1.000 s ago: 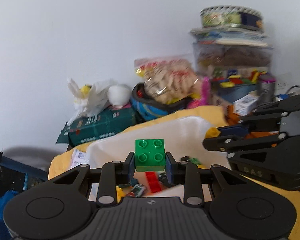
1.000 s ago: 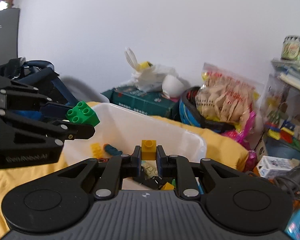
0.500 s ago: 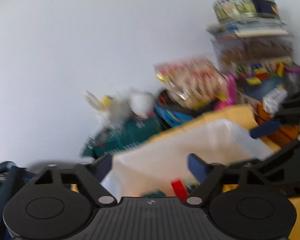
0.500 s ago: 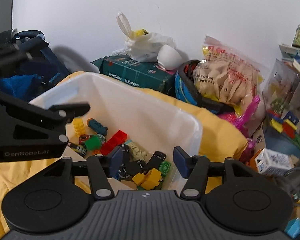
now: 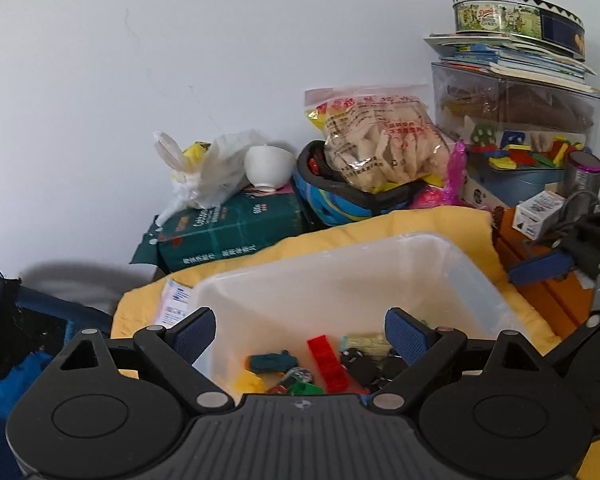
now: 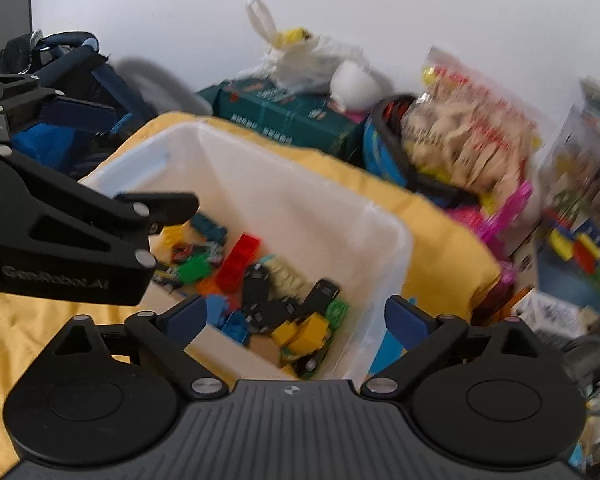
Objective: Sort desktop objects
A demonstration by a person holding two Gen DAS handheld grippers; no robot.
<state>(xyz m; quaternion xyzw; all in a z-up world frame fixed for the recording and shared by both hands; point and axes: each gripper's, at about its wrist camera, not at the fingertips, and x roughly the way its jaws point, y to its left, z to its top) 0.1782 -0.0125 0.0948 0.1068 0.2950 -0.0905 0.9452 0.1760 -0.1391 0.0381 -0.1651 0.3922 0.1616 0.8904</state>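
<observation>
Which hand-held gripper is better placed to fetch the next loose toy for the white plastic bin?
Neither clearly, perhaps the right. Both the left hand-held gripper and right hand-held gripper hang empty over the white plastic bin; the right's jaws are just opening. The colourful blocks lie on its side.

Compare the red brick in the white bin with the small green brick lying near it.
The red brick is long and narrow and looks translucent; the green brick is short, squarish and looks opaque. The red brick lies toward the bin's middle; the green brick sits to its left in the right wrist view, nearer the left gripper. Both lie loose on the bin's floor among other toy pieces.
</observation>
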